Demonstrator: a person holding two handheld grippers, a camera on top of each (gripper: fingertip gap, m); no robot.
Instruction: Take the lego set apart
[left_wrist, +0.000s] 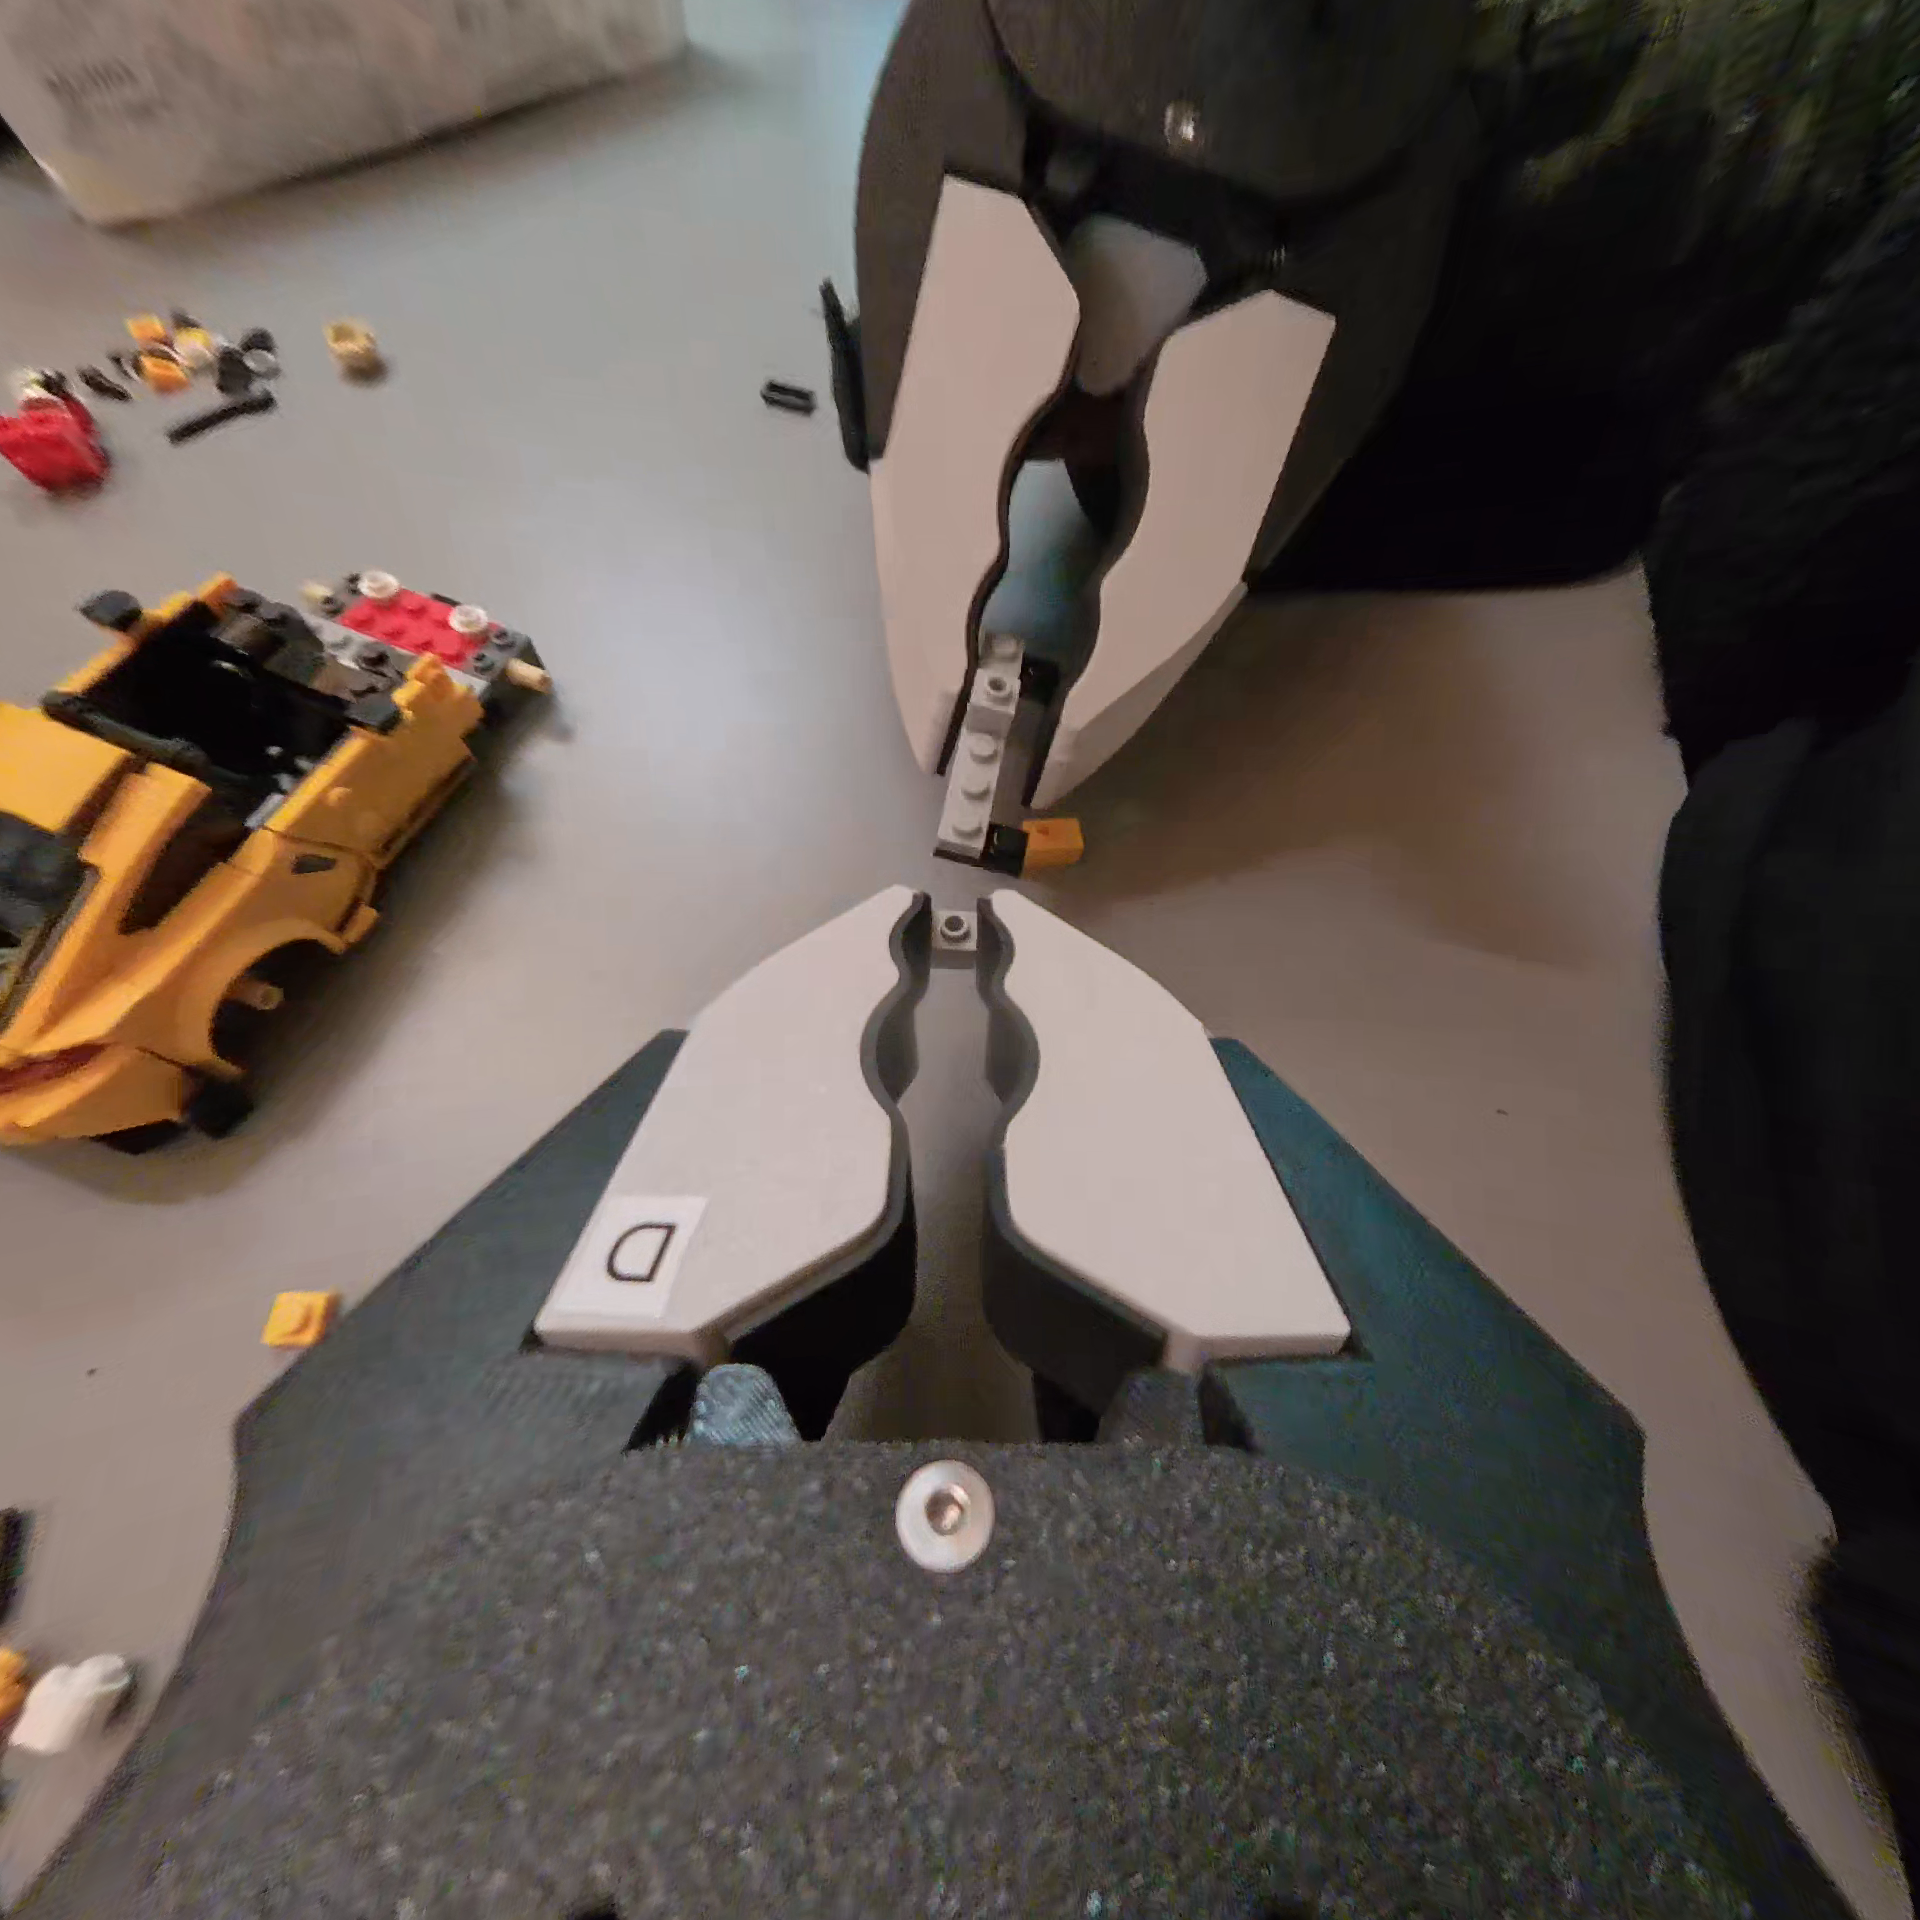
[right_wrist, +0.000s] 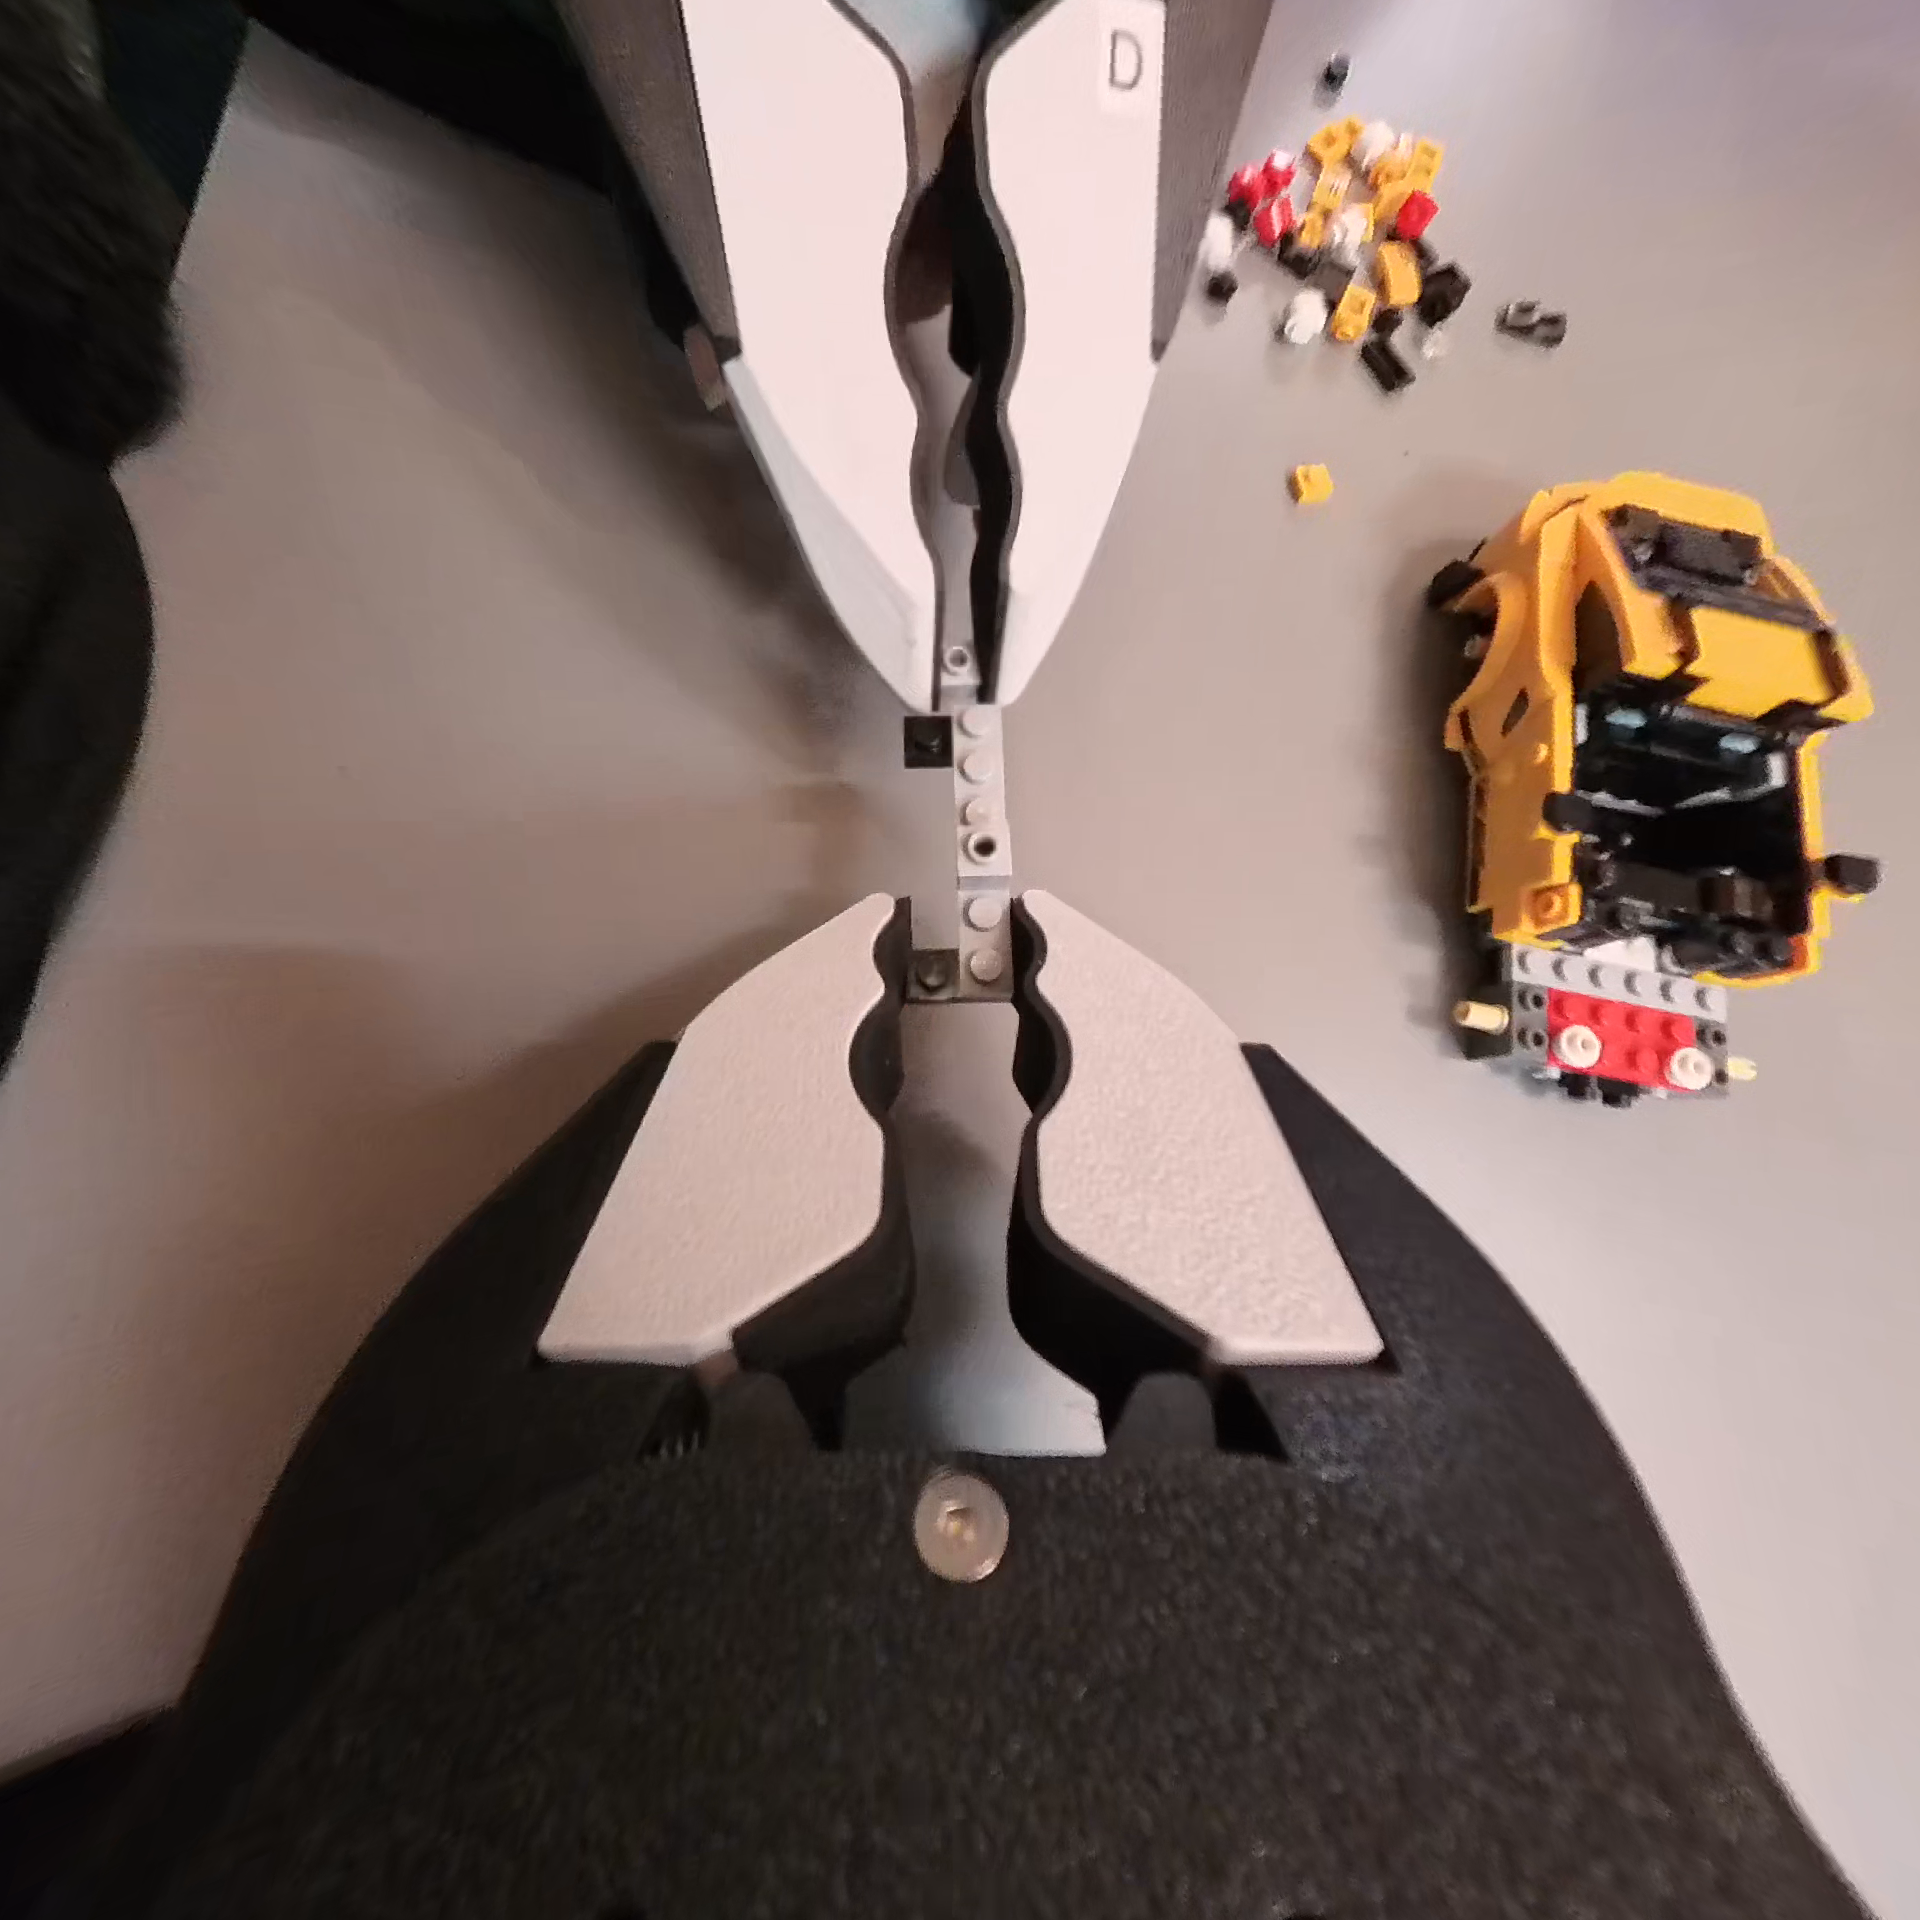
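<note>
The two grippers meet tip to tip over the grey table. The left gripper pinches a small grey piece — mostly hidden. The right gripper clamps one end of the grey strip — just touching the left's tips. The yellow car lies well aside.

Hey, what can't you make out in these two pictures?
- Left wrist view: yellow car cut off by left edge; loose pieces blurred.
- Left wrist view: left gripper hides most of its small grey piece.
- Right wrist view: right gripper covers near end of the grey strip.
</note>
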